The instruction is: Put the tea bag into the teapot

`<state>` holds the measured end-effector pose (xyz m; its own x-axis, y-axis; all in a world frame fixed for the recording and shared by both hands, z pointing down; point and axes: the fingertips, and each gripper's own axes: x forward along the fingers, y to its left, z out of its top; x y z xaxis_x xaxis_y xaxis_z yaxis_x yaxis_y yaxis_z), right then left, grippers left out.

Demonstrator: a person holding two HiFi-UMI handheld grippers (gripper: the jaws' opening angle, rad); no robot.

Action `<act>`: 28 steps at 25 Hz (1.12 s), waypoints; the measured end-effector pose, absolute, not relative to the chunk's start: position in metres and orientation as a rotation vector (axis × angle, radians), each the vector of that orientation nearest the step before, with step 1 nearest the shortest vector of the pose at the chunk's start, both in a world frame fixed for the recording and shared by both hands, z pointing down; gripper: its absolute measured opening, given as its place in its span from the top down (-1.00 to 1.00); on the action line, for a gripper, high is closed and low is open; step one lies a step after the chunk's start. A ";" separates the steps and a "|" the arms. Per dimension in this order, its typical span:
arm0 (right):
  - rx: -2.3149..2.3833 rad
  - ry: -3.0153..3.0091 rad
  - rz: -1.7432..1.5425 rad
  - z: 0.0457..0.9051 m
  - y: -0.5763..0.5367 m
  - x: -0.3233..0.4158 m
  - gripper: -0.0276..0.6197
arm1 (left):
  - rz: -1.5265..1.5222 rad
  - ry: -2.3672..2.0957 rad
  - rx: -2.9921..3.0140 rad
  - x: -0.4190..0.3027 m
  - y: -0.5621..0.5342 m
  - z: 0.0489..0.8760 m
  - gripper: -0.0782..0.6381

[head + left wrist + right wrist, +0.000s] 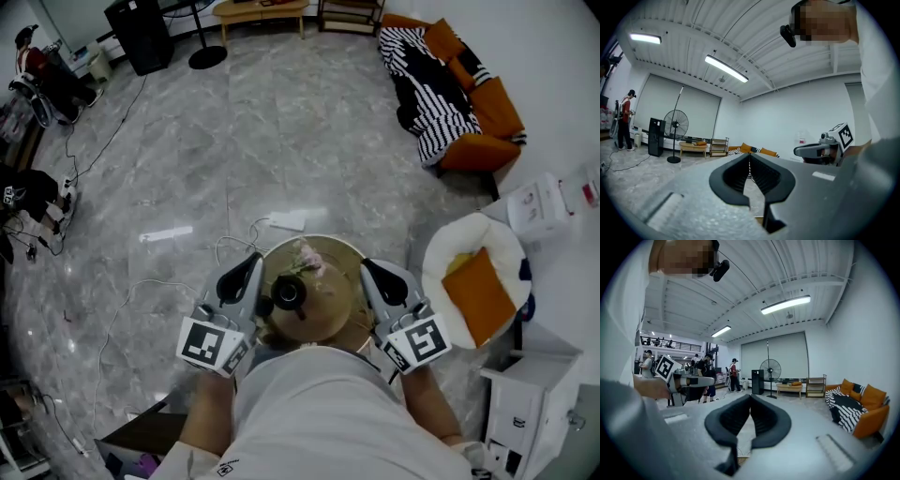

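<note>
In the head view a small round wooden table [333, 309] stands right in front of me. A black teapot [287, 293] sits on its left half. Beyond the teapot lies a small pinkish-white item [307, 259]; I cannot tell whether it is the tea bag. My left gripper [254, 260] hovers at the table's left rim beside the teapot, and my right gripper [367, 266] at its right rim. Both point forward, raised and level. In each gripper view the jaws meet, shut on nothing: the left gripper [750, 157] and the right gripper [750, 397].
A white round seat with an orange cushion [480, 281] stands to the right, with a white cabinet [521, 403] near it. Cables [234, 242] trail on the grey marble floor left of the table. An orange sofa with a striped blanket [441, 84] is far right.
</note>
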<state>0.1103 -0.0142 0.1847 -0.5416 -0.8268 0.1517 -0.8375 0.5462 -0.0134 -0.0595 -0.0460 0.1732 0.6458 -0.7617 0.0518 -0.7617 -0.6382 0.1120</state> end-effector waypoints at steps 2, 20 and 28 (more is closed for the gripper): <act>1.426 -2.651 0.126 0.186 -0.011 0.105 0.91 | 0.001 -1.277 2.736 -0.064 -0.042 0.173 0.76; 1.435 -2.616 0.162 0.201 0.023 0.092 0.91 | 0.030 -1.256 2.723 -0.075 -0.009 0.186 0.76; 1.452 -2.597 0.182 0.206 0.029 0.093 0.91 | 0.037 -1.235 2.713 -0.075 -0.005 0.193 0.76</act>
